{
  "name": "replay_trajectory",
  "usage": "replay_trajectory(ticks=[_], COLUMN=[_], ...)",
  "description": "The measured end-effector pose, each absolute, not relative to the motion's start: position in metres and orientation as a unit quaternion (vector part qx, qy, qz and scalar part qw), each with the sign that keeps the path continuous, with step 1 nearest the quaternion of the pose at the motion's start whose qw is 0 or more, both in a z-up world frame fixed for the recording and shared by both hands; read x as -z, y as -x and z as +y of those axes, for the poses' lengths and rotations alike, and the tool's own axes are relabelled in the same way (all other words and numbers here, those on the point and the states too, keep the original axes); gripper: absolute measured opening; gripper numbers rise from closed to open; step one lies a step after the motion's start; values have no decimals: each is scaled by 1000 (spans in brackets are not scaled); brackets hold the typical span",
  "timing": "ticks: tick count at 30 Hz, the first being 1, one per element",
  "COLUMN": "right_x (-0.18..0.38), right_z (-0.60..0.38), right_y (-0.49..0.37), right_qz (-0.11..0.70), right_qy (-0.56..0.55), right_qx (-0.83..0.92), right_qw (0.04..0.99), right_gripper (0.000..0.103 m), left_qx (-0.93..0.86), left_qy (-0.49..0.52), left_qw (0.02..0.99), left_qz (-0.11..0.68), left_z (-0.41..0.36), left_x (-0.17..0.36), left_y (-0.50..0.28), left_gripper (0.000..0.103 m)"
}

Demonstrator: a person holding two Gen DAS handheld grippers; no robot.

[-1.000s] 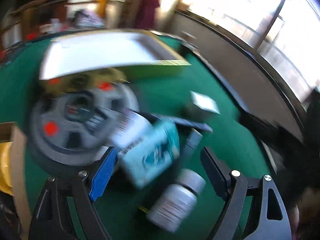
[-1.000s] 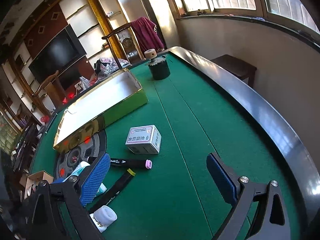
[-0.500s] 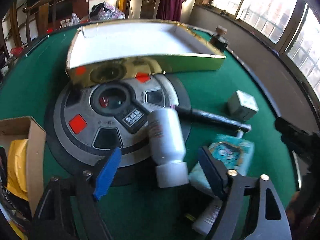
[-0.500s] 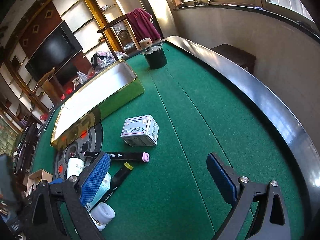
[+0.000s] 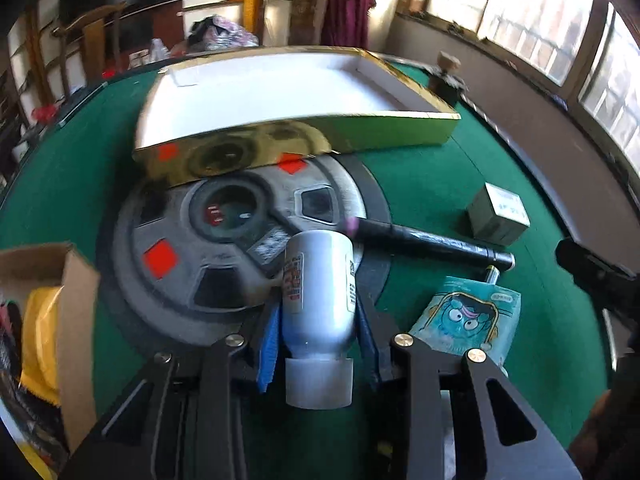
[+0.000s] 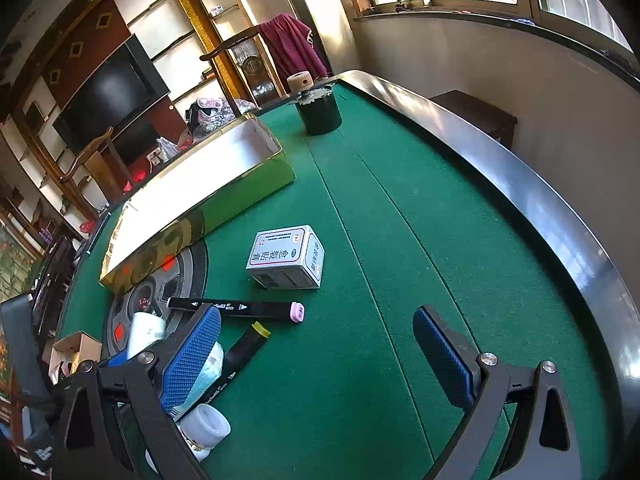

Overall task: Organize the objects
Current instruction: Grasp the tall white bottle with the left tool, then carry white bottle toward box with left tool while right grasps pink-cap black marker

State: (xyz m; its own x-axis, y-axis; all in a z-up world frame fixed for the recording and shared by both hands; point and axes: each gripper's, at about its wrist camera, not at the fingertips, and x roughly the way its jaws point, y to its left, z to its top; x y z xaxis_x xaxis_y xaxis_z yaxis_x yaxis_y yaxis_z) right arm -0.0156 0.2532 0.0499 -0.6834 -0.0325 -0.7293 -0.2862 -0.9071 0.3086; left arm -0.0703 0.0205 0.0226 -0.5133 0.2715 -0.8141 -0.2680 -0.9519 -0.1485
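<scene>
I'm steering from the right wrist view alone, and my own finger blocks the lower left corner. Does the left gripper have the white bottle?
Observer: The left gripper is closing its jaws with the white bottle between them. The blue pads already meet its sides, and its cap end faces the camera.
Operator: What is the pale thing behind my finger?
Observer: A teal pouch printed with a cartoon face, lying flat just right of the bottle.
Operator: Is there anything in the cardboard box?
Observer: The cardboard box is open and holds something yellow. I cannot tell what it is.
</scene>
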Motion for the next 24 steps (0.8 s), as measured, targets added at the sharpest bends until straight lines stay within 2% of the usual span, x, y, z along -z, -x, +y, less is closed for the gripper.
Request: replay_trajectory(ticks=[5,11,17,21,23,24], right_x=[-51,-50,-67,-81,-80,-77], right_z=[246,235,217,177,160,151], right_y=[17,17,29,69,83,91], right_qz=[191,174,158,53,1,-26], right_qy=[385,380,397,460,471,479], right_qx=[-901,-907,-903,-879,-875,-871], right_qw=[60,42,-37,-112,-109,-109], right_gripper=[99,99,99,99,98,94], left_qx=[-875,-888,-902,-902,-899,-899], left_qy=[449,406,380,380,385,386], left_qw=[168,197,196,192,190,186], left_qz=[-64,-87,-63,-73,-91,-95], left_z=[-18,-61,-98,-123,-135,-139], left_x=[-52,-88,-103,-99,-94,-92], left_y=[38,-27,-81,-96,-97,-97], left_gripper=[33,33,33,33,33,33])
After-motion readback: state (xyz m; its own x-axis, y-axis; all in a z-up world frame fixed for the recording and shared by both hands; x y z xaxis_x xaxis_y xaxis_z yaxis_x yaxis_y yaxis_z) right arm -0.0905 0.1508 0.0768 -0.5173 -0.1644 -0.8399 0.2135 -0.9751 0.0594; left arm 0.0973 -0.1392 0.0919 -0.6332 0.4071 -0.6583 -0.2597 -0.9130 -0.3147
